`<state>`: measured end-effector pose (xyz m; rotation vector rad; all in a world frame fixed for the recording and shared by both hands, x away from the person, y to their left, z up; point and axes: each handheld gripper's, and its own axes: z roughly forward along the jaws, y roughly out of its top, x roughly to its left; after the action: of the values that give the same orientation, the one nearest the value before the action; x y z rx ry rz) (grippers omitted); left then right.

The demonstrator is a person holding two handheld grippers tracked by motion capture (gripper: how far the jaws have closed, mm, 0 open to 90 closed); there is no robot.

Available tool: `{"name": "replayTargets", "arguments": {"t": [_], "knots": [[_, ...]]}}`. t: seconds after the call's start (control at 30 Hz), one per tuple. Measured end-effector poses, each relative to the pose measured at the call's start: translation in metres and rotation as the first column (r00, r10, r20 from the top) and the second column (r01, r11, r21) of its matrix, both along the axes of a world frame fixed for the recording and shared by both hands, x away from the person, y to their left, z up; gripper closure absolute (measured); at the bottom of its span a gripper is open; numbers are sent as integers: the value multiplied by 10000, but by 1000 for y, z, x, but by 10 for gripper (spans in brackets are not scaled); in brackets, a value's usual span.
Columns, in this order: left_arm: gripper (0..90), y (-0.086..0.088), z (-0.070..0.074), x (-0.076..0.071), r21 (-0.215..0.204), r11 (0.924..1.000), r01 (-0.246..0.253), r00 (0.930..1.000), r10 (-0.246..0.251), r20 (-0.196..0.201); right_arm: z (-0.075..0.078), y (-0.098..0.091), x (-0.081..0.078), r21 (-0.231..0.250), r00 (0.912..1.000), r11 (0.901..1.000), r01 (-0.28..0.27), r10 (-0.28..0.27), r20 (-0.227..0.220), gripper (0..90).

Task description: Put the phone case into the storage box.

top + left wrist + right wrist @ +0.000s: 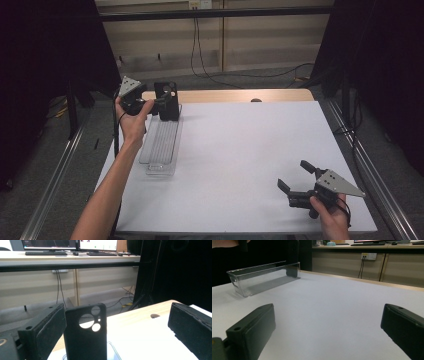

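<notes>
A black phone case [169,111] with round camera cut-outs stands upright at the far end of a clear plastic tray [150,166] on the left of the table. My left gripper [159,103] is level with the case and open. In the left gripper view the case [85,337] stands between the wide-apart jaws, close beside the left one; I cannot tell if they touch. My right gripper [294,175] hovers open over the near right of the table with nothing between its fingers. From the right gripper view the tray [262,277] and case [292,265] lie far off.
The white table top [240,150] ends at a wooden strip [235,95] along its far edge, with a small dark mark [256,100] on it. Black curtains hang on both sides. Metal rails run along the table's sides, and cables lie on the floor behind.
</notes>
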<state>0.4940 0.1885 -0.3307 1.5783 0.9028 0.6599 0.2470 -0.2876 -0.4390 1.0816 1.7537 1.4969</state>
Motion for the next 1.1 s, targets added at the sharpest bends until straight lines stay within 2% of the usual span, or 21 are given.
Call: {"name": "replayTargets", "arguments": {"t": [0.07, 0.13, 0.3, 0.37, 0.4, 0.5, 0.83, 1.1], "knots": [[18, 0, 0, -6, -149, 9998, 137, 9999, -137, -11, 0, 1, 0, -39, 10000, 10000, -5, 5, 21, 0], [19, 1, 0, -12, -14, 9998, 211, 9997, -211, 101, 0, 2, 0, -33, 10000, 10000, -4, 4, 4, 0], [19, 0, 5, -24, -115, 9991, 419, 9986, -415, 313, 1, 2, -1, -58, 10000, 10000, 5, -5, 86, 0], [21, 0, 8, -30, -149, 9984, 546, 9983, -543, 201, 1, 1, -1, -76, 9999, 9999, 92, -91, 120, 0], [21, -1, 10, -33, -161, 9979, 622, 9977, -617, 268, 1, 0, -1, -74, 9999, 9999, 110, -109, 112, 0], [21, -1, 13, -41, 97, 9981, 614, 9965, -619, 565, 2, 0, -1, -39, 9998, 9999, 134, -134, 113, 0], [25, 8, -1, -63, -308, 9969, 728, 9968, -717, 347, 4, -2, -3, 23, 9989, 9992, 392, -393, 273, 0], [25, 23, -6, -83, -594, 9963, 620, 9968, -588, 538, 5, -2, -3, -117, 9981, 9985, 530, -525, 327, 0]]}}
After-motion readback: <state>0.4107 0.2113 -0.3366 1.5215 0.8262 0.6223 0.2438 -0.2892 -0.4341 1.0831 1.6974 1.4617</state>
